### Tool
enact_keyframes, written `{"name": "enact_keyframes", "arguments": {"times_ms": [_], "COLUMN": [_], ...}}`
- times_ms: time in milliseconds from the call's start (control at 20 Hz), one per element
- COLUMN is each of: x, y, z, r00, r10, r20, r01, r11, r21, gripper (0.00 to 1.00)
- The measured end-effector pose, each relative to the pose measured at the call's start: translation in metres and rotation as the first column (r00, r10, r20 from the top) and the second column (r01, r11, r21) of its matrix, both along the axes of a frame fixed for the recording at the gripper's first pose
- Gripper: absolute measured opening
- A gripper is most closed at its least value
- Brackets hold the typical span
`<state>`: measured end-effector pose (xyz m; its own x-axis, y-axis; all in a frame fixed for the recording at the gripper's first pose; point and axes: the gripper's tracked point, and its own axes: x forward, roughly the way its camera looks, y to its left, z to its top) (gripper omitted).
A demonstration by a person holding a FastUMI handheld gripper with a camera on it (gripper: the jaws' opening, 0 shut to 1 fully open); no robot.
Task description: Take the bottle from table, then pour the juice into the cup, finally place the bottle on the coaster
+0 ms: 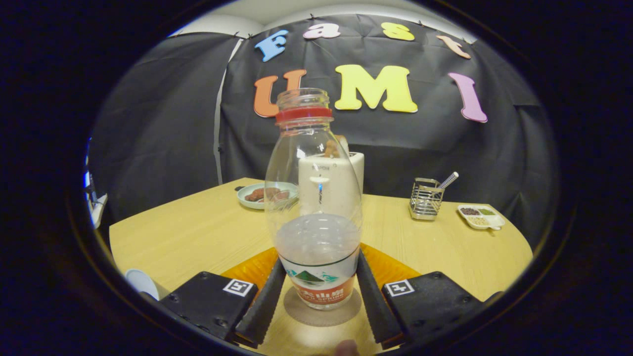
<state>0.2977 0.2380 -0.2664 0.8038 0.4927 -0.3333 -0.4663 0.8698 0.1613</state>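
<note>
- Claw (pixel 319 291) fingers flank the lower, labelled part of the clear plastic bottle (pixel 316 207); both appear to press on its sides.
- Bottle stands upright on a round coaster (pixel 322 310) on the tabletop (pixel 198 232), cap off, red neck ring, a little liquid inside.
- Orange mat (pixel 252 269) just behind the coaster.
- White cup (pixel 142 282) sits beside the left finger.
- Beyond: white toaster (pixel 353 170), plate of food (pixel 259 195), wire utensil holder (pixel 425 200), divided snack dish (pixel 480 216).

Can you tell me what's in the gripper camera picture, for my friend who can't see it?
A clear bottle with a red neck ring and no cap stands upright on a round coaster, with the gripper fingers against its sides. Beyond it on the wooden table are a white toaster, a plate of food and a wire rack.
</note>
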Motion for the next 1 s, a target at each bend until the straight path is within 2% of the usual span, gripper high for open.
{"name": "enact_keyframes", "arguments": {"times_ms": [150, 350, 450, 750, 1000], "x": [-0.006, -0.008, -0.009, -0.02, -0.058], "y": [-0.004, -0.008, -0.013, -0.032, -0.07], "z": [-0.003, 0.011, 0.026, 0.097, 0.183], "r00": [1.0, 0.999, 0.998, 0.988, 0.96], "r10": [-0.009, -0.017, -0.036, -0.08, -0.132], "r20": [0.001, 0.03, 0.056, 0.131, 0.248], "r01": [0.009, 0.017, 0.035, 0.071, 0.109], "r11": [1.0, 1.0, 0.999, 0.995, 0.989], "r21": [0.008, 0.001, 0.01, 0.073, 0.103], "gripper": [0.83, 0.97, 0.98, 0.99, 0.99]}}
